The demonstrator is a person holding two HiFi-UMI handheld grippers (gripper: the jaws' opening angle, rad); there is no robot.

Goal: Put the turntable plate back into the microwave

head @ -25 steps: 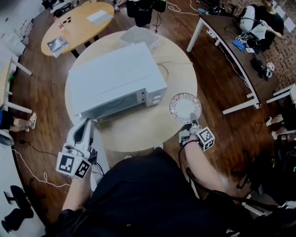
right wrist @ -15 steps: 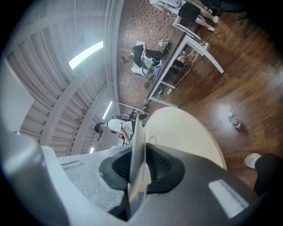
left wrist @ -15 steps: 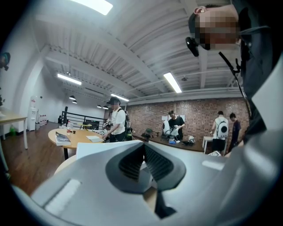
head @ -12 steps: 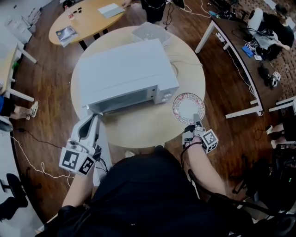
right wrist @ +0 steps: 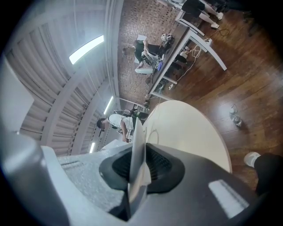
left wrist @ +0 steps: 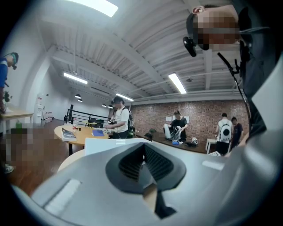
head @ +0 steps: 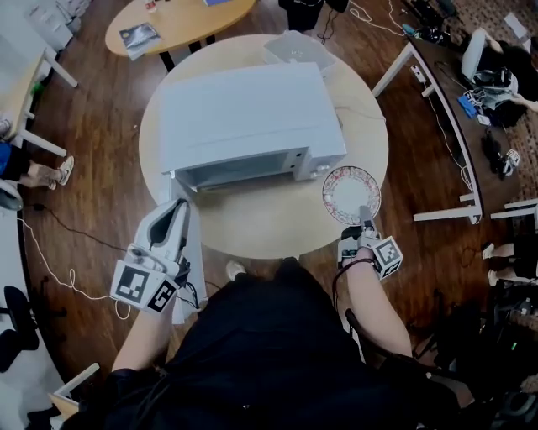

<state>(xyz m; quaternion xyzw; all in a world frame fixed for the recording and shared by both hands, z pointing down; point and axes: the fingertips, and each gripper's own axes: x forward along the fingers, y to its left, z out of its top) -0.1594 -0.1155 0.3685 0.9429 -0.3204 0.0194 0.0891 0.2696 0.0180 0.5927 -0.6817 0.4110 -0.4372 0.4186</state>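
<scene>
The round turntable plate (head: 351, 193), pale with a patterned rim, hangs over the table's right front part, just right of the white microwave (head: 248, 117). My right gripper (head: 364, 215) is shut on its near rim. In the right gripper view the plate (right wrist: 138, 145) stands edge-on between the pads. The microwave door (head: 193, 260) is swung out toward me at the left front corner. My left gripper (head: 178, 210) lies alongside it, pointing at that corner. Its jaws (left wrist: 145, 165) look closed together, and I see nothing between them.
The microwave fills most of the round wooden table (head: 269, 222). A pale box (head: 296, 46) sits behind it and a cord (head: 357, 109) lies at its right. An oval table (head: 181, 21), a white desk (head: 437, 126), floor cables and several people surround us.
My right gripper has carried the plate a little to the left, closer to the microwave's front right corner. The left gripper has stayed by the open door.
</scene>
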